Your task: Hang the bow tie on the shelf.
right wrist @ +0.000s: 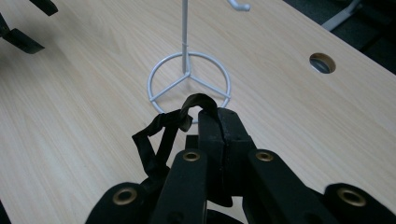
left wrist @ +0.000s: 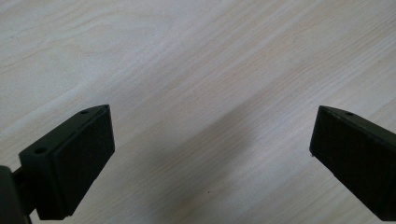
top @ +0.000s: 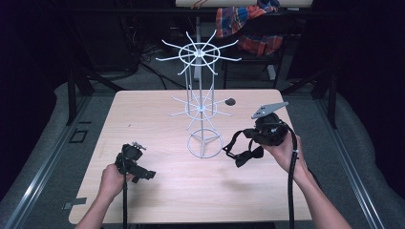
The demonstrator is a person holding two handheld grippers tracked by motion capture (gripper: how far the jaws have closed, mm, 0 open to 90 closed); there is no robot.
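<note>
A white wire rack [top: 200,107] with two tiers of hooks stands mid-table on a ring base [right wrist: 189,77]. My right gripper [top: 244,137] hovers just right of that base, shut on the strap of a black bow tie [top: 249,155], which hangs below it. In the right gripper view the jaws [right wrist: 219,116] are pressed together on the black strap [right wrist: 161,135], which loops out to the left. My left gripper [top: 143,164] is low over the table's near left. Its jaws [left wrist: 212,135] stand wide open with only bare wood between them.
The light wooden table [top: 157,200] has a round cable hole [top: 230,101] behind the rack. A plaid cloth [top: 248,24] hangs on a frame beyond the far edge. Dark floor and metal rails lie around the table.
</note>
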